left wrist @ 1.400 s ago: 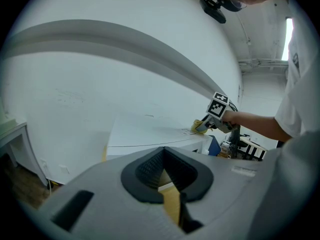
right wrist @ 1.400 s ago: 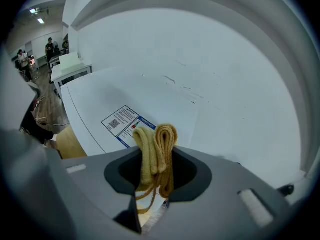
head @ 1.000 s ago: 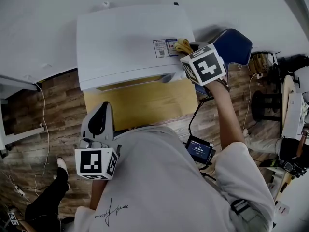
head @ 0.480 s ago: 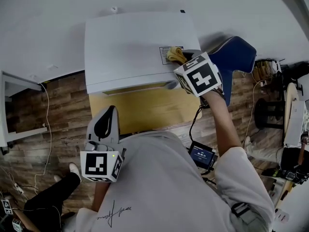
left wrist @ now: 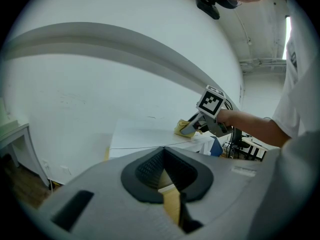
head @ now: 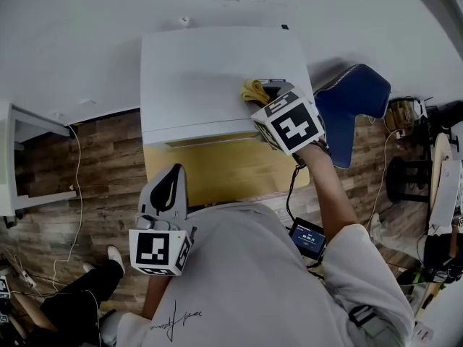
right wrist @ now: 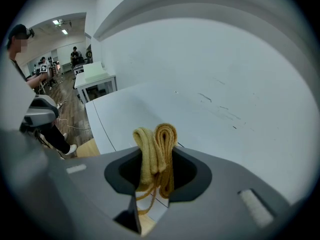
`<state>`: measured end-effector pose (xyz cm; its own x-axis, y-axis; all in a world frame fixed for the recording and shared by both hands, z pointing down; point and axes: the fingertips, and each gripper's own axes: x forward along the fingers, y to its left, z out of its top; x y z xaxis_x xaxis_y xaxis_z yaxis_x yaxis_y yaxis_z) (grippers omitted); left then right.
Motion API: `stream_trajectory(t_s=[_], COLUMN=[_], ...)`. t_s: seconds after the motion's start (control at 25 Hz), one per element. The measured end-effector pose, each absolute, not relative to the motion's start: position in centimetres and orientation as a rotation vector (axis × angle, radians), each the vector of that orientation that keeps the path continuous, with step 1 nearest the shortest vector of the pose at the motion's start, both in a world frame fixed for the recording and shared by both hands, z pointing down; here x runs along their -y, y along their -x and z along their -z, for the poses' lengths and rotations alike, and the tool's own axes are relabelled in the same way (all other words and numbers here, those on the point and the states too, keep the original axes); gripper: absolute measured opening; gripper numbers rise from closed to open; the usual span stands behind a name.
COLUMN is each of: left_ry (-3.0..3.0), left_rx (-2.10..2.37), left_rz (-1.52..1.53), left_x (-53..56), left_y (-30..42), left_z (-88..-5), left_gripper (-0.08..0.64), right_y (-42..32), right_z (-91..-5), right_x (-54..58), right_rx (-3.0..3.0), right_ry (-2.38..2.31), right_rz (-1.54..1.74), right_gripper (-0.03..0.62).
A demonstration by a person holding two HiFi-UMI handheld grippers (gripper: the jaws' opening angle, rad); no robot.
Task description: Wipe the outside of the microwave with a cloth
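clamping a folded yellow cloth point(head: 252, 90) in its jaws, the right gripper point(head: 265, 96) holds it on the white microwave point(head: 202, 71) top; the left gripper point(head: 168, 188), jaws together and empty, hangs well apart.

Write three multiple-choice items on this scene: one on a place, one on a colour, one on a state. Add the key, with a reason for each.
1. Where is the cloth?
A. on the floor
B. on top of the microwave, held by the right gripper
C. inside the microwave

2. What colour is the cloth?
A. blue
B. yellow
C. red

3. How does the left gripper stand?
A. shut on nothing, away from the microwave
B. shut on the cloth
C. wide open

Key:
1 B: the head view shows the cloth on the white top, and the right gripper view shows it pinched between the jaws.
2 B: its folds show yellow in all three views.
3 A: the left gripper view shows the jaws meeting with nothing between them.
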<state>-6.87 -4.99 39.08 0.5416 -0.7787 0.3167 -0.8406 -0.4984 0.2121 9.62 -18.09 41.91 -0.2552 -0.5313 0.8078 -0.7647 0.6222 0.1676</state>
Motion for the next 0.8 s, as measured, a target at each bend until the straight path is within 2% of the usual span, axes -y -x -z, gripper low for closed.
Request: stream_trajectory(t_s=[0.8], left_ry=[-2.428], left_rx=[1.327], left_rz=[-0.235], left_x=[5.2], left_y=[7.5], left_z=[-39.7], left_gripper=[-0.006], right_y=[2.7], right_z=[-41.9], right_x=[18.6], right_rx=[2.091], right_ry=[-0.834], right_rz=[-0.31], right_gripper=[0.123])
